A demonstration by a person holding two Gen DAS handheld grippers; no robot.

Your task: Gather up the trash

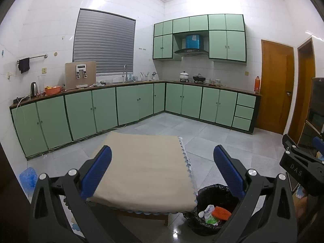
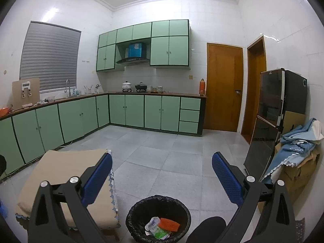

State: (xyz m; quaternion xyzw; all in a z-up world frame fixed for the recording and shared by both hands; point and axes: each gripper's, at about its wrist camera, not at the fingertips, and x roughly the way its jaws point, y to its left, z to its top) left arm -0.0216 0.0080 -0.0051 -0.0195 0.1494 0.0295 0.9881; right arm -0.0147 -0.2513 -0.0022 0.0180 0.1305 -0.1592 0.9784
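trash (image 2: 162,227) sits in the black-lined bin (image 2: 133,212) on the grey tiled floor (image 2: 162,162), just beside the low table's corner: an orange netted foam sleeve (image 2: 169,223), a crumpled white-and-green wrapper (image 2: 158,230) and a small white scrap. the table (image 1: 141,168) wears a plain beige cloth with a blue scalloped hem; its top shows nothing left to pick up.

left gripper (image 1: 162,170): jaws spread wide, blue ribbed pads (image 1: 97,174) bare, nothing held. right gripper (image 2: 162,178): likewise spread wide and empty, raised above the bin.

judgement: collection appears finished or near it. a blue crumpled bag or similar (image 1: 28,177) lies on the floor near the green cabinets (image 1: 81,113); whether it counts as trash cannot be told. if it does, approach low, close the pads on a bunched fold rather than a loose edge, and release only once well inside the rim, since thin film drifts and the liner's gathered edge sags inward.
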